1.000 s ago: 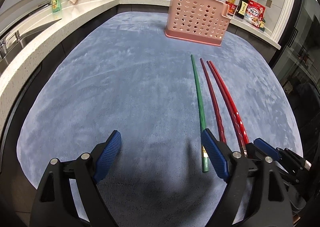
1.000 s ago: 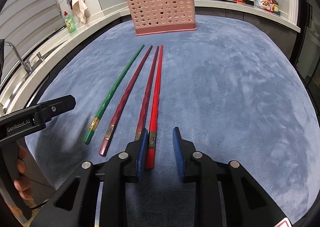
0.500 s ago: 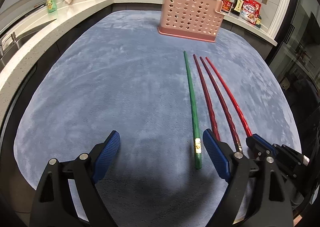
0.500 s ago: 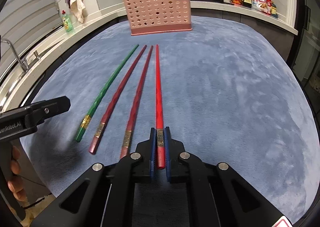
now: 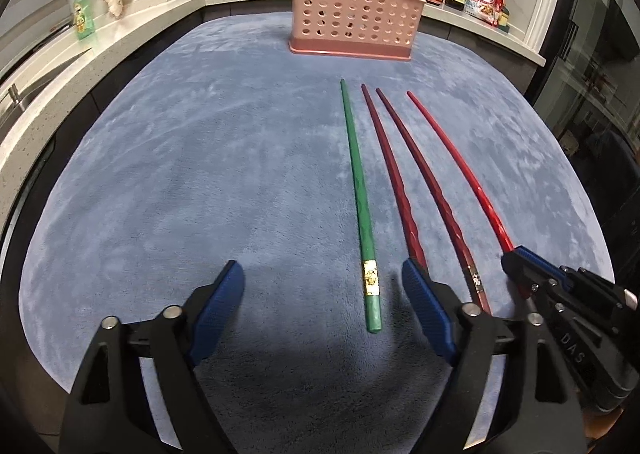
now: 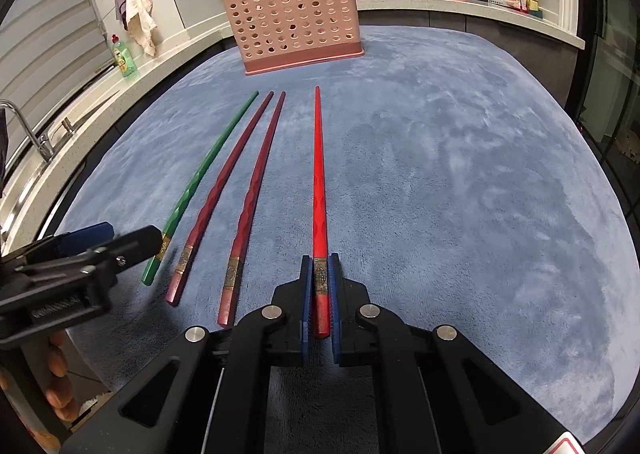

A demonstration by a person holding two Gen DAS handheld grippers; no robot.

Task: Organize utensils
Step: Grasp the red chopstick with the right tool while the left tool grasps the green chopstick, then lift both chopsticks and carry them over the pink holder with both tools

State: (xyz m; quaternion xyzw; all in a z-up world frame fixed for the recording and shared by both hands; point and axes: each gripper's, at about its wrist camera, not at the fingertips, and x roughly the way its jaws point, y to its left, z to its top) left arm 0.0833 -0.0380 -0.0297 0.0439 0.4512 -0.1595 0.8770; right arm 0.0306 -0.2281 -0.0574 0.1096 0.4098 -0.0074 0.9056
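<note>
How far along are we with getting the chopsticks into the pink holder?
Early on. A few utensils already stand in the pink holder. In hand: the right tool is shut on the bright red chopstick, near its decorated end. Left: the green chopstick and two dark red chopsticks lie on the blue mat. The left tool is open, holding nothing.

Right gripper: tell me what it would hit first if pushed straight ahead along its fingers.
Probably the pink utensil basket, near its right end. The right gripper holds the bright red chopstick, whose tip would touch first; depth is uncertain.
</note>
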